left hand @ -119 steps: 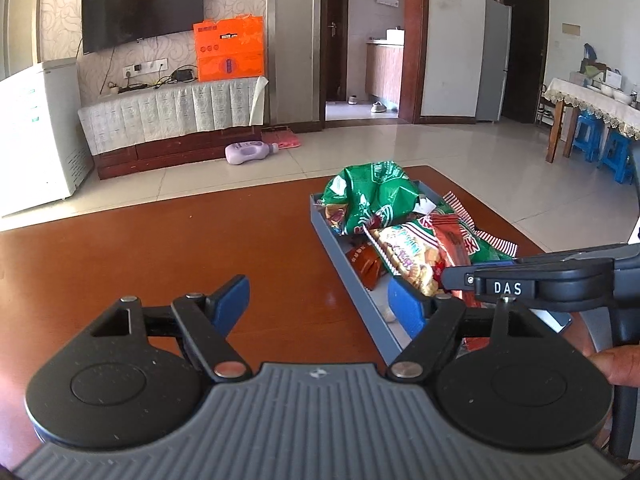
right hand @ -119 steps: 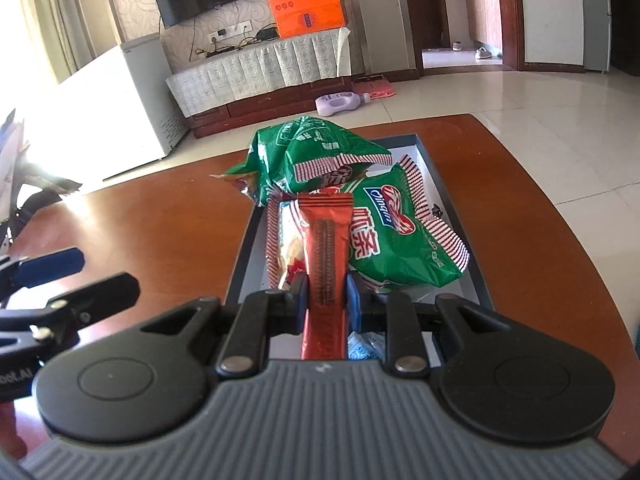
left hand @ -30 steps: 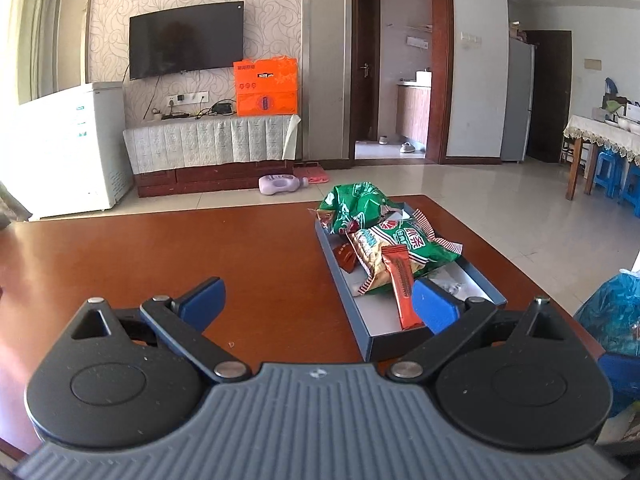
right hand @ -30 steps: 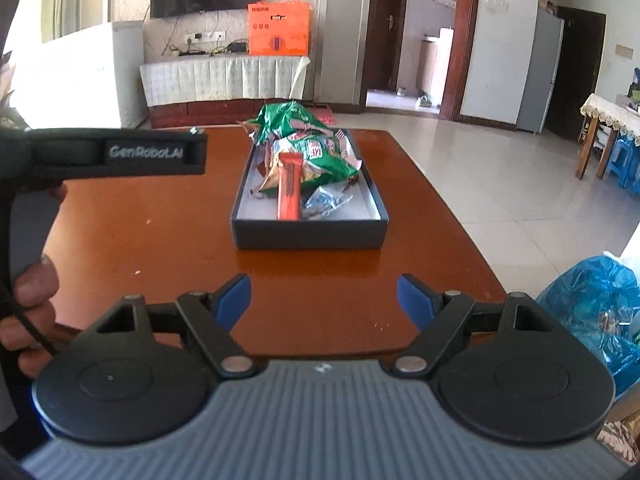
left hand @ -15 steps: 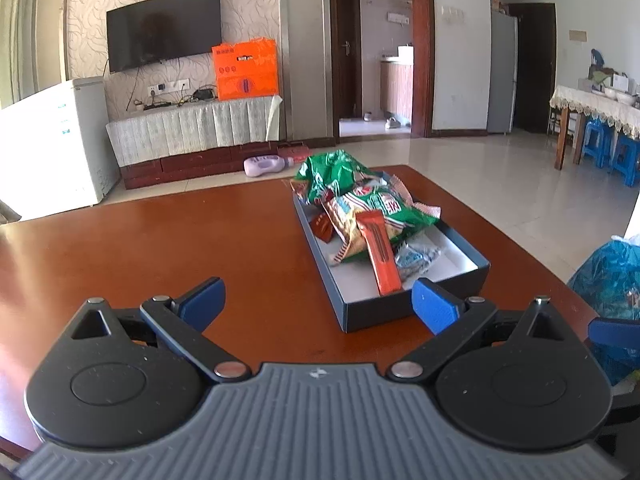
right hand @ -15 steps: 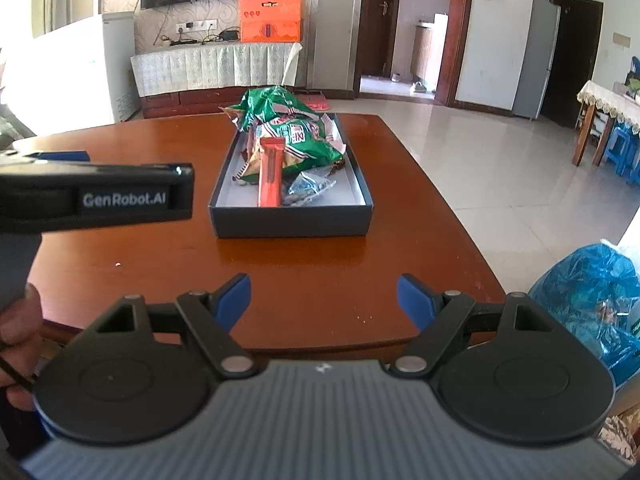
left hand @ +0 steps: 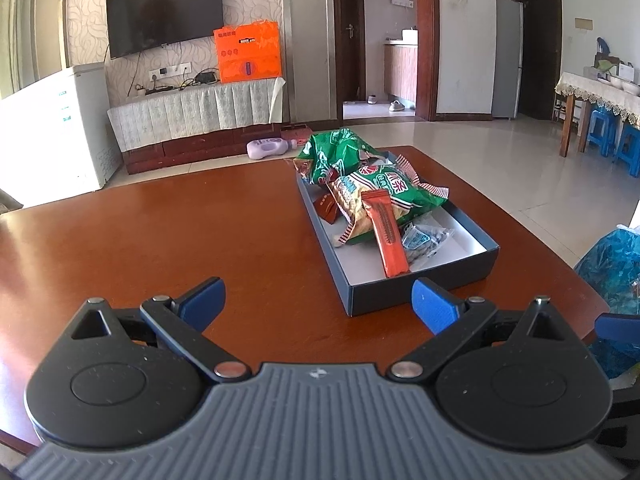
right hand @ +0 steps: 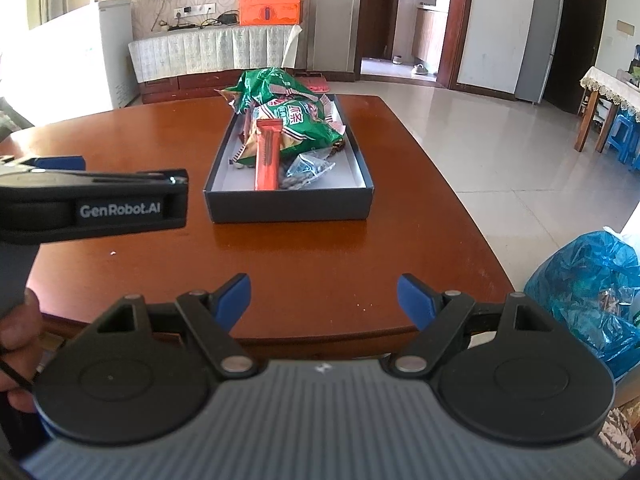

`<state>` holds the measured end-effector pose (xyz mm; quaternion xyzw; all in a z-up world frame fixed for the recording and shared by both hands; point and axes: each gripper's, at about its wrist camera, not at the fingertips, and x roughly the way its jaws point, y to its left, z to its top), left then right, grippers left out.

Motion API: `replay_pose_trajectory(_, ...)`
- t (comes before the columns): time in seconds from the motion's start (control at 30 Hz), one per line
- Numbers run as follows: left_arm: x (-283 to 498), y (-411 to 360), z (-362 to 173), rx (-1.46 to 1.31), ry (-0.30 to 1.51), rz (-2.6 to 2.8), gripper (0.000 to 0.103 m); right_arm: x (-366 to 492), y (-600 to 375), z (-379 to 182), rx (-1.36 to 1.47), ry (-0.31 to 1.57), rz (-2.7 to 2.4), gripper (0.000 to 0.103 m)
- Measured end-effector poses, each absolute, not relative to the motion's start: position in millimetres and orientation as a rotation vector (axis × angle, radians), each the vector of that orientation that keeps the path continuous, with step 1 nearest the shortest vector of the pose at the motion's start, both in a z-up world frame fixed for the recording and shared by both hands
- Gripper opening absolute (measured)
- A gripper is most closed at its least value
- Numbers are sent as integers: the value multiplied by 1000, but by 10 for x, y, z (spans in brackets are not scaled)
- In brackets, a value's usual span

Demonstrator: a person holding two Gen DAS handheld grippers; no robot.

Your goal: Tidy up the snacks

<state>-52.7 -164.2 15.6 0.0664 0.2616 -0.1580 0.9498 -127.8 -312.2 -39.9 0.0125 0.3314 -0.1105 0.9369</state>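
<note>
Inside the box (right hand: 288, 208), snacks (right hand: 296, 128); both claws gape, seemingly empty.

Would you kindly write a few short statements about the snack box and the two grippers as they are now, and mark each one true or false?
1. The right gripper is clamped on the orange-red snack bar. False: its jaws are open and empty, and the bar lies in the dark blue box.
2. The left gripper has its jaws open with nothing between them. True.
3. The green snack bags are piled at the far end of the box. True.
4. The orange-red snack bar lies on the wooden table beside the box. False: it lies inside the box, leaning on the green snack bags.
5. A small clear packet lies next to the bar in the box. True.
</note>
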Motion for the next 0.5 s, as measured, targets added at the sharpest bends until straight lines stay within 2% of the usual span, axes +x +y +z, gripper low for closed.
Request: replay_pose_trajectory(0.5, -492, -1671, 120, 135, 549, -321, 101, -1277, -3142, -402, 30, 682, -222, 82)
